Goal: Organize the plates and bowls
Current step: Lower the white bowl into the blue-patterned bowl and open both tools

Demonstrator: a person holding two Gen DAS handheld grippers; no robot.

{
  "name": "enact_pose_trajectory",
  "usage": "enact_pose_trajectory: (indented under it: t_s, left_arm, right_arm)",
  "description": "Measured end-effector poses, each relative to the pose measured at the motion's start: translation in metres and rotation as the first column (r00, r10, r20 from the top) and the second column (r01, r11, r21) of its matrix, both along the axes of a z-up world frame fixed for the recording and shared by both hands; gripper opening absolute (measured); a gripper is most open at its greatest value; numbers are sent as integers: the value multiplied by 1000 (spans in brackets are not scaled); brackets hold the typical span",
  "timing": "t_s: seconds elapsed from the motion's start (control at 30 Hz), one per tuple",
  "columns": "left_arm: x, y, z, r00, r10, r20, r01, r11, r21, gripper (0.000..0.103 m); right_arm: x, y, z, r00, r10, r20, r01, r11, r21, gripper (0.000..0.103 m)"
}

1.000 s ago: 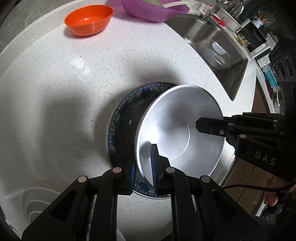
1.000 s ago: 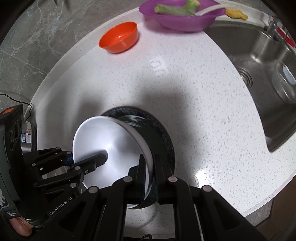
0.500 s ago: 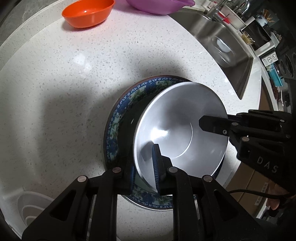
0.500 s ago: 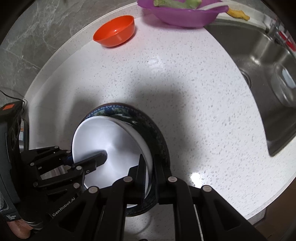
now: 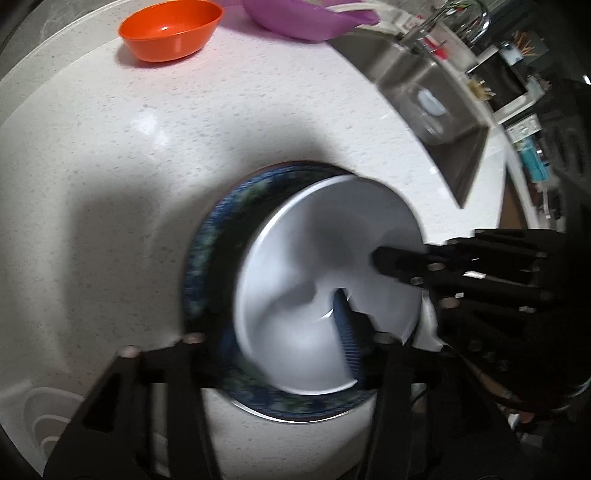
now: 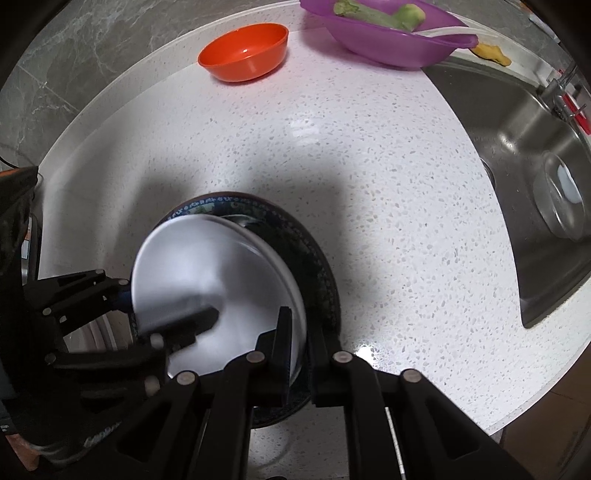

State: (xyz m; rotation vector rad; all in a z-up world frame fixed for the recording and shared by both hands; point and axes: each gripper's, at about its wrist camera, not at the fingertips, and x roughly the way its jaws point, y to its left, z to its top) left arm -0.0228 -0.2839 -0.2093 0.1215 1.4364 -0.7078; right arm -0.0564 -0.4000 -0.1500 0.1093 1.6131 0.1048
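A white bowl (image 5: pixel 325 266) (image 6: pixel 207 273) sits tilted on a dark blue patterned plate (image 5: pixel 207 258) (image 6: pixel 314 254) on the white speckled counter. My left gripper (image 5: pixel 280 343) has its jaws spread wide, one finger inside the bowl and one outside its rim. My right gripper (image 6: pixel 299 347) is shut on the bowl's opposite rim. Each gripper also shows in the other wrist view (image 5: pixel 406 262) (image 6: pixel 184 325). An orange bowl (image 5: pixel 170 29) (image 6: pixel 245 50) stands at the back of the counter.
A purple basin (image 6: pixel 395 33) (image 5: pixel 314 18) with green vegetables stands at the back by the steel sink (image 6: pixel 532 155) (image 5: pixel 432 85). A white rack (image 5: pixel 48 421) lies at the lower left. The counter edge (image 6: pixel 535 402) runs close on the right.
My left gripper has opened and let go of the bowl's rim. The bowl and plate view has shifted and blurred. The right gripper keeps its hold.
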Motion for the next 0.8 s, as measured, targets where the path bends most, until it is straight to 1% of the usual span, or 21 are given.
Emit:
enact_pose_trajectory:
  t_s: [0.07,0.1,0.2,0.3,0.4,0.7,0.8]
  left_arm:
    - [2,0,1,1000,6,-2,-6,1000,-12,50]
    - [3,1,1,1000,14,-10,-14,999,-30,51]
    - [3,5,4,1000,21,-8,-21,999,-42,52]
    - [5,9,11,1000,28,2,-28,998,-64,56]
    - [6,12,18,999,40,24,-38,997,-60,64]
    - [4,27,32,998,55,20,-52,994,-94,67]
    - [1,32,34,998,67,6,-66,992,-109,67]
  right_arm:
    - [-1,0,1,1000,0,-5,0,1000,2,6]
    - [-1,-1,0,1000,-2,-6,2,1000,3,6]
    - [0,0,0,1000,-1,-8,1,1000,0,6]
    - [2,1,-1,1000,-3,-11,2,1000,-3,6]
    - [2,0,-1,1000,-3,-14,3,1000,-4,6]
    - [2,1,-1,1000,1,-16,-2,1000,-15,9]
    - [1,1,0,1000,-2,-19,1,1000,-12,14]
